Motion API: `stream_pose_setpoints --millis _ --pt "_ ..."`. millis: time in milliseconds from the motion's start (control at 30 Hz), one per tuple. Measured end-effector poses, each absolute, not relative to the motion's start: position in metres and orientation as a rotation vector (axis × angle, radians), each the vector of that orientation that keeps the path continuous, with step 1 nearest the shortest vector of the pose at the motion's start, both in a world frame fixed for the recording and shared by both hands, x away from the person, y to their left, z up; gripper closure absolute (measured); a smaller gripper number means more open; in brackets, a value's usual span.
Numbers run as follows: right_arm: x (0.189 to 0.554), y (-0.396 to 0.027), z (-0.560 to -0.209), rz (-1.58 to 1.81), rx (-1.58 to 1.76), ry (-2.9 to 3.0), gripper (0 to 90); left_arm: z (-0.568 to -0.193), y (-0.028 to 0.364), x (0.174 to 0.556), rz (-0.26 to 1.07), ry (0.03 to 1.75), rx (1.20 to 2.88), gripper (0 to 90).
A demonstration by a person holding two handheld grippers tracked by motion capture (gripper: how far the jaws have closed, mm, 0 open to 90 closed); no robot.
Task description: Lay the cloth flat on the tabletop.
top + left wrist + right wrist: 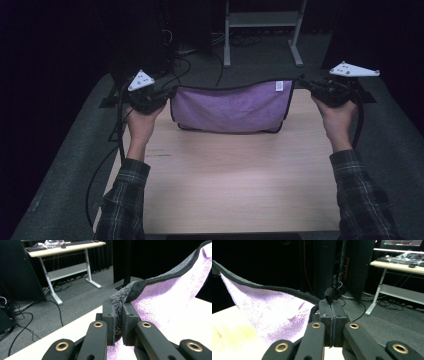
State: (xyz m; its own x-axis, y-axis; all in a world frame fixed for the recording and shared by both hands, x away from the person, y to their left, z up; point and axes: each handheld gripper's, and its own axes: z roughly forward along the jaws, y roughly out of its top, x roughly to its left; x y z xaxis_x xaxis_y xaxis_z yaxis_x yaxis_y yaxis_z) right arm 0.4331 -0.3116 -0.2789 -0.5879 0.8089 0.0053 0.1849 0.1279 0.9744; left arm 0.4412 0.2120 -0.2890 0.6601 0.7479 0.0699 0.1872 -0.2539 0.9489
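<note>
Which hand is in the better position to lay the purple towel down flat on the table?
Neither alone: the left gripper and right gripper each pinch a top corner of the towel, stretched level, so both should lower together.

Cloth was purple terry with a black stitched border and a small white tag at its top right corner; the pinched corner looked grey in the left gripper view. Left tool and right tool were both matte black, with brass-coloured rivets on the linkages. The plates on top were light grey with dark dots. Surface was pale wood grain. Sleeves were a dark green-grey plaid. Floor was grey carpet.
</note>
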Motion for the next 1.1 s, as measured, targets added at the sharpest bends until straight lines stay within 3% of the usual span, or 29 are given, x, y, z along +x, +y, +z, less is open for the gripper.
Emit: stream_pose_setpoints --millis 333,1100 --pt "0.412 -0.312 -0.298 1.487 0.945 1.928 88.7 -0.311 0.217 0.417 0.579 0.760 1.835 83.0" --pt "0.368 -0.317 -0.379 1.458 1.014 2.125 88.7 -0.381 0.225 0.365 0.409 0.810 1.934 82.8"
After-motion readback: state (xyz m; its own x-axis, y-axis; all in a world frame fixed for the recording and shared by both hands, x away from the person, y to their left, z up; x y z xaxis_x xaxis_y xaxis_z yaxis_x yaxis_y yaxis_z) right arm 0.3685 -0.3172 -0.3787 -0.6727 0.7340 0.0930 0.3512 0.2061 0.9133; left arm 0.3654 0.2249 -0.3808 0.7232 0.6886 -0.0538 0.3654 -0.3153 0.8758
